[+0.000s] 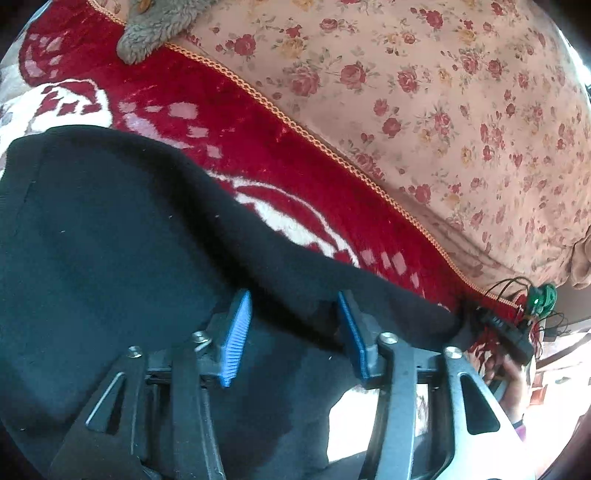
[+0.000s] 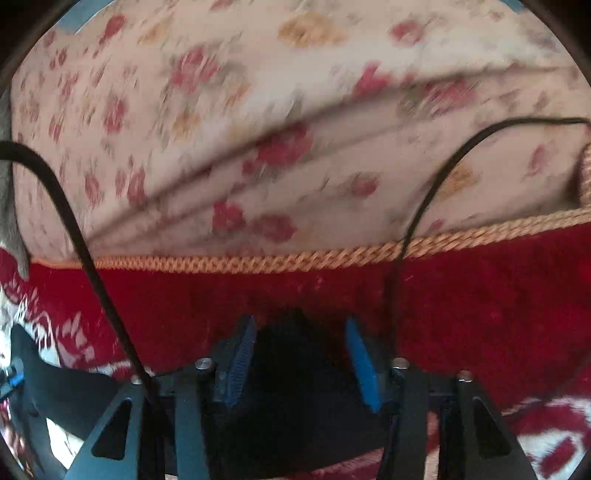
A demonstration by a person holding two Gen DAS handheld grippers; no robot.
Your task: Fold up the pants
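The black pants (image 1: pixel 110 240) lie on a red and white blanket (image 1: pixel 221 110), filling the lower left of the left wrist view. My left gripper (image 1: pixel 293 314) is open, its blue pads on either side of the raised top edge of the pants. In the right wrist view, my right gripper (image 2: pixel 299 339) is open with a bunched black end of the pants (image 2: pixel 295 387) between its blue pads. The right wrist view is blurred. The right gripper also shows at the far right of the left wrist view (image 1: pixel 506 328), held by a hand.
A floral sheet (image 1: pixel 443 92) lies beyond the blanket's orange braided edge (image 2: pixel 295 258). A grey furry item (image 1: pixel 155 26) sits at the top left. Black cables (image 2: pixel 417 203) cross the right wrist view. The left gripper body (image 2: pixel 37 384) shows at that view's lower left.
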